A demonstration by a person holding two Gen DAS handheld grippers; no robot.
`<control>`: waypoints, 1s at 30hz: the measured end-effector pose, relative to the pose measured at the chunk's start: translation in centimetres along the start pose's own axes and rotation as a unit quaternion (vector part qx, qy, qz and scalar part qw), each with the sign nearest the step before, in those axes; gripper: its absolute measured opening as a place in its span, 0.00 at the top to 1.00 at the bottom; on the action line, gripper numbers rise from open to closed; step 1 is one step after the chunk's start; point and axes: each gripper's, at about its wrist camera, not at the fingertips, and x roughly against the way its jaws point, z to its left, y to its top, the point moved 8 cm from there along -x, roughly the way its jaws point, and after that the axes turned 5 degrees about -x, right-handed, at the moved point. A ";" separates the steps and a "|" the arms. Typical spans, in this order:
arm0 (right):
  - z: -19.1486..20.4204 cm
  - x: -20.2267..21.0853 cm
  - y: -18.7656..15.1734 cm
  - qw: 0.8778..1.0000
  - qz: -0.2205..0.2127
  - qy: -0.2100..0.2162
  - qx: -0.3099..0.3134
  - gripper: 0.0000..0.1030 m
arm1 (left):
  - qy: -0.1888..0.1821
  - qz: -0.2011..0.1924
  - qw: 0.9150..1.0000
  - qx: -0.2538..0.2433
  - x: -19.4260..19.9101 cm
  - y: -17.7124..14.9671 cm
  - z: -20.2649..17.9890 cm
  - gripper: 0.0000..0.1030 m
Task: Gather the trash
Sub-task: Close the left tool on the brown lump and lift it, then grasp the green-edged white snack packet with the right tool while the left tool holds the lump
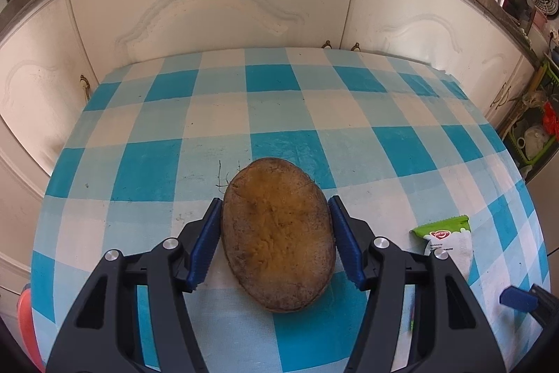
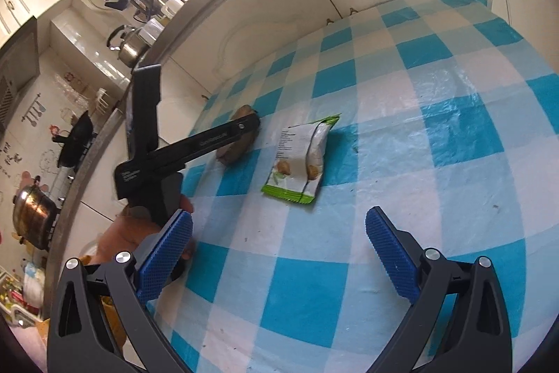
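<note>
Tablecloth [image 1: 279, 100] checks surround the brown husk [image 1: 277, 235] lying on them, pinched between our left gripper's [image 1: 276, 242] blue pads. Our right gripper [image 2: 279, 254] hangs spread wide and empty, near the snack wrapper [image 2: 300, 159].

Right hand-held gripper [image 2: 279, 250]: we see its blue pads spread wide apart over the tabletop [image 2: 436, 114], with nothing between them.
Snack packet [image 2: 300, 159]: we find it lying flat on the blue checked cloth, ahead of our right gripper and apart from it.
Left hand-held gripper [image 2: 241, 135]: we see it reaching in from the left, its black finger across a brown husk [image 2: 237, 147].
Hand [image 2: 132, 233]: we see it holding the left gripper's handle.
</note>
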 end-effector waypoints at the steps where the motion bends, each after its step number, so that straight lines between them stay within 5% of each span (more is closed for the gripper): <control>1: -0.1 -0.3 0.2 1.000 0.003 -0.010 0.005 0.05 | 0.000 -0.001 1.000 0.002 0.0 0.0 0.0 0.40; 15: 0.7 -5.6 3.2 0.986 0.031 -0.133 0.098 0.07 | 0.006 -0.004 1.000 0.020 0.2 -0.1 0.4 0.40; 19: 1.0 -6.8 3.4 0.981 0.035 -0.153 0.115 0.35 | 0.001 -0.004 1.000 0.026 0.2 -0.1 0.6 0.40; 30: 1.2 -8.3 3.7 0.974 0.036 -0.180 0.132 0.34 | -0.002 -0.003 1.000 0.025 0.1 -0.1 0.6 0.40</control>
